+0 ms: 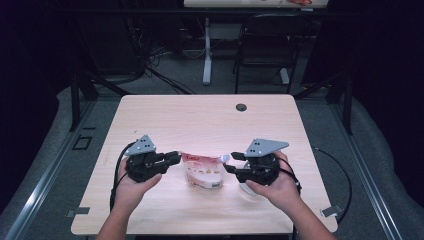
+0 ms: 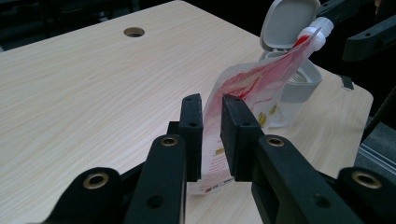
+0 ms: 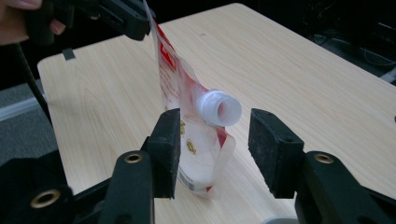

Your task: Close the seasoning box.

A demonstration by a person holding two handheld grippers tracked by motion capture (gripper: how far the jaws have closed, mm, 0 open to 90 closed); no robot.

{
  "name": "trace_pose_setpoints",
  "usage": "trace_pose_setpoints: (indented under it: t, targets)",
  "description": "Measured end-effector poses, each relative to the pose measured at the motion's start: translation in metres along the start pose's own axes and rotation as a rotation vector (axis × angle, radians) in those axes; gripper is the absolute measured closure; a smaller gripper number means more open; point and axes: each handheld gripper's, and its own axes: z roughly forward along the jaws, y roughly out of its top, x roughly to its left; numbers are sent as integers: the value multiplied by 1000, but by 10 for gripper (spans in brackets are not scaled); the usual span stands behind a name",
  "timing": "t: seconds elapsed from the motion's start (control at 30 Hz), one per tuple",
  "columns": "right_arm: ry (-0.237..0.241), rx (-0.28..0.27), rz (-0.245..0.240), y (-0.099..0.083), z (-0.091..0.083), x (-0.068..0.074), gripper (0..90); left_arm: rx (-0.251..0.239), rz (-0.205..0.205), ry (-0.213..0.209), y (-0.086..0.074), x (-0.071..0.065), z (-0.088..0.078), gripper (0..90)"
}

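Note:
A red-and-white refill pouch (image 1: 202, 172) stands tilted on the wooden table (image 1: 200, 120) between my two grippers. My left gripper (image 1: 176, 157) has the pouch's flat edge (image 2: 261, 93) between its jaws, and a gap shows beside the film, so the pads are not pressing it. My right gripper (image 1: 231, 162) is open. The pouch's white uncapped spout (image 3: 219, 108) sits between its pads (image 3: 168, 140) without touching either. In the right gripper view the left gripper (image 3: 126, 18) is at the pouch's upper corner.
A clear container with a grey flip lid (image 2: 289, 79) stands open behind the pouch, close to the right gripper (image 2: 364, 28). A cable hole (image 1: 241, 107) lies at the table's far side. A black chair (image 1: 270, 45) and a desk leg stand beyond the table.

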Motion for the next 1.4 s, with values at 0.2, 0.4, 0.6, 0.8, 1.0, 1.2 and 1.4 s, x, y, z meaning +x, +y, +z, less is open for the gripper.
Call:
trace_pose_setpoints:
  t: [0.2, 0.4, 0.6, 0.8, 1.0, 1.2, 1.4]
  targets:
    - [-3, 7, -1, 6, -1, 1, 552, -4, 4, 1, 0, 1, -3, 730]
    - [-32, 14, -31, 13, 0, 3, 571, -13, -1, 2, 1, 2, -5, 698]
    - [-80, 9, -76, 18, 3, 6, 536, -15, -6, 13, 1, 2, -6, 662]
    - [-85, 20, -78, 25, 6, 7, 523, -15, -8, 26, 1, 3, -8, 660]
    - [-52, 34, -110, 37, 9, 13, 616, -10, -8, 40, 2, 4, -10, 656]
    - [-3, 41, -124, 51, 15, 17, 636, -13, -7, 42, 2, 4, -12, 662]
    - [-16, 75, -166, 58, 23, 21, 633, -12, -5, 37, 2, 4, -12, 675]
